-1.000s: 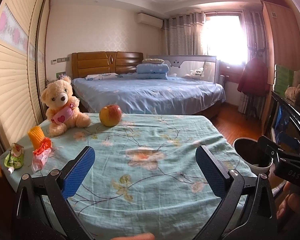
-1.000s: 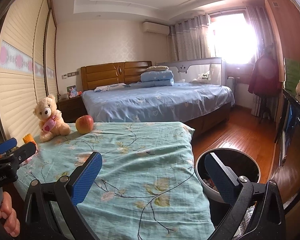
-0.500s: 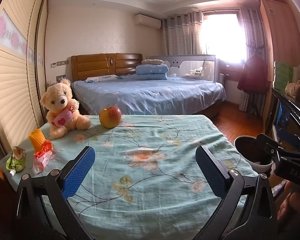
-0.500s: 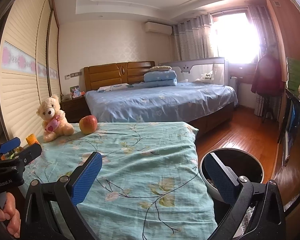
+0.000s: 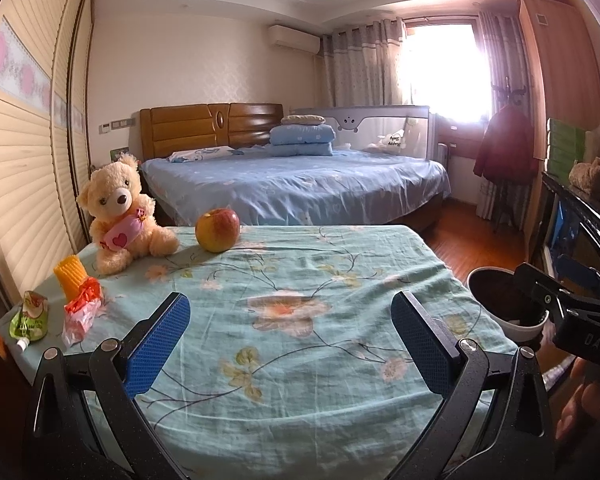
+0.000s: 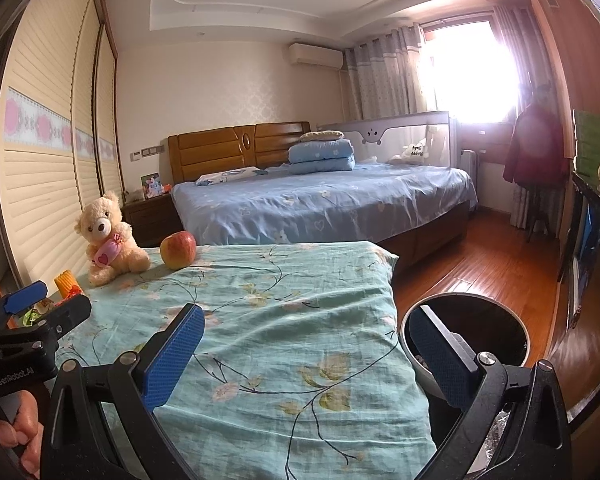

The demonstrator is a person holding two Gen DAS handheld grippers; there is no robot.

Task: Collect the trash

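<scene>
Trash lies at the table's left edge: a green pouch [image 5: 29, 317], a red-and-clear wrapper [image 5: 82, 311] and an orange ridged piece [image 5: 71, 275]. The black trash bin with a white rim [image 6: 466, 336] stands on the floor to the right of the table; it also shows in the left wrist view [image 5: 508, 304]. My left gripper [image 5: 290, 340] is open and empty above the table's near middle. My right gripper [image 6: 306, 354] is open and empty over the table's right edge, beside the bin.
The table wears a teal floral cloth [image 5: 300, 300]. A teddy bear [image 5: 120, 216] and an apple [image 5: 217, 229] sit at its far left. A bed with blue covers [image 5: 296, 184] lies beyond. Dark furniture [image 6: 592, 240] lines the right wall above the wooden floor.
Both views have shifted slightly; the scene sits a little lower and nearer in the left view. Both grippers stay open and empty. Nothing on the table has moved.
</scene>
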